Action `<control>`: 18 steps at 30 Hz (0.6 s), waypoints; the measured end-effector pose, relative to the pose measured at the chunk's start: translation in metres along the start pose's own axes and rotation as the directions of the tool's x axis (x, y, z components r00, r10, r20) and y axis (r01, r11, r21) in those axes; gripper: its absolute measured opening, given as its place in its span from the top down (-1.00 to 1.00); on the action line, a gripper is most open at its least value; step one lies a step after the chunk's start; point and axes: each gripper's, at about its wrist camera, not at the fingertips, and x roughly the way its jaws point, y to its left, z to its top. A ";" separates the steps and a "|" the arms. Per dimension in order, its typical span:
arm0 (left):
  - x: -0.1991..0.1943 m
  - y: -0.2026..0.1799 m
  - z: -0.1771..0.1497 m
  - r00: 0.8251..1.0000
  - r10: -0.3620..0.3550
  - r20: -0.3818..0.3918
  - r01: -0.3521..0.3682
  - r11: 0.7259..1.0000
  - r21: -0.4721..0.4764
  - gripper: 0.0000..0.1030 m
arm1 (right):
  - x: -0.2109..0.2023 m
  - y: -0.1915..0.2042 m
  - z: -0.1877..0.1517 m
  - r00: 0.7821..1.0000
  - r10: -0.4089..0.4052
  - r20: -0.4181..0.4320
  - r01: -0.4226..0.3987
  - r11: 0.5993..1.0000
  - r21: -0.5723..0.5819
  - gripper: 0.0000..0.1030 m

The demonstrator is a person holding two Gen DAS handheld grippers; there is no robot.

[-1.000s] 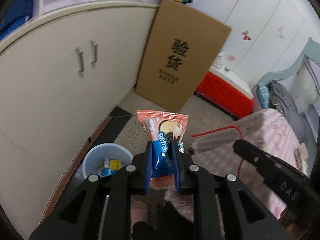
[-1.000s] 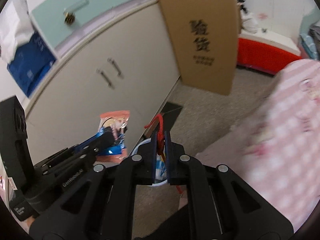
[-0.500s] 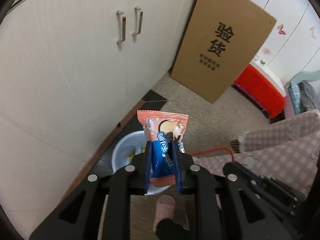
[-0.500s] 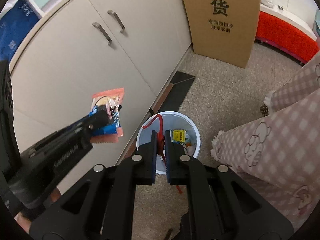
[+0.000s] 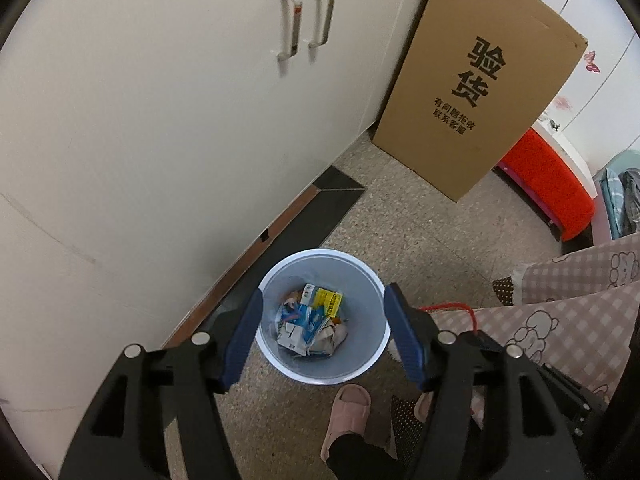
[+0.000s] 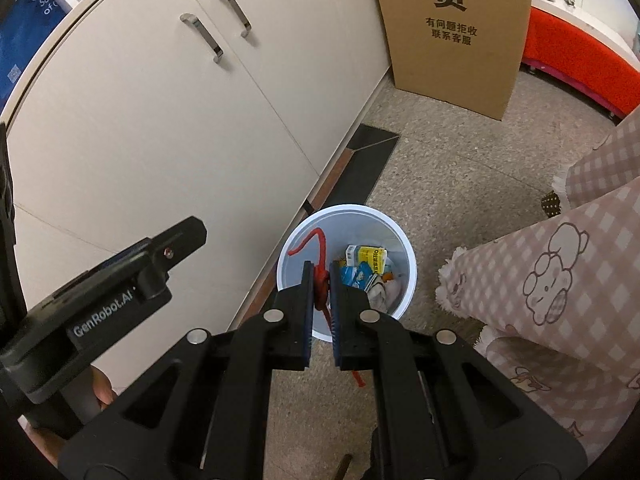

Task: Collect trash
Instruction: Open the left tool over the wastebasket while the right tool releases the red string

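Observation:
A pale blue trash bin (image 5: 370,360) stands on the floor by the cabinet, holding a yellow carton (image 5: 328,300), a blue wrapper (image 5: 300,320) and other litter. My left gripper (image 5: 323,294) hangs right above it. Its jaws are opening, with nothing between them. My right gripper (image 6: 320,276) is shut on a red cord (image 6: 316,240), which loops over the bin (image 6: 348,209) and also hangs down below the jaws. In the right wrist view the left gripper (image 6: 152,264) shows to the left of the bin.
A cream cabinet (image 5: 160,120) with two handles runs along the left. A tall cardboard box (image 5: 472,92) leans at its far end, with a red bench (image 5: 548,184) beyond. A pink checked bedcover (image 6: 560,272) lies to the right. A person's slippered foot (image 5: 348,408) is near the bin.
The left jaws have spread wide and the orange and blue snack packet has left them. Both grippers have come down closer over the bin; the right one still holds the red cord.

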 end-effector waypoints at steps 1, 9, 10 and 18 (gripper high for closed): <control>0.000 0.001 -0.001 1.000 0.001 -0.001 -0.001 1.000 -0.002 -0.20 | 0.001 0.001 0.000 1.000 0.000 0.001 0.000 1.000 -0.002 0.85; 0.000 0.008 -0.007 1.000 0.008 -0.004 -0.008 1.000 -0.014 -0.21 | -0.002 0.006 0.004 1.000 -0.003 0.012 0.003 1.000 -0.018 0.85; -0.001 0.010 -0.008 1.000 0.011 -0.002 -0.011 1.000 -0.017 -0.22 | -0.002 0.008 0.005 1.000 -0.003 0.014 0.003 1.000 -0.022 0.85; -0.007 0.023 -0.008 0.999 0.034 0.022 -0.033 0.998 -0.046 -0.27 | 0.001 0.017 0.011 0.999 -0.009 0.042 0.011 0.998 -0.054 0.80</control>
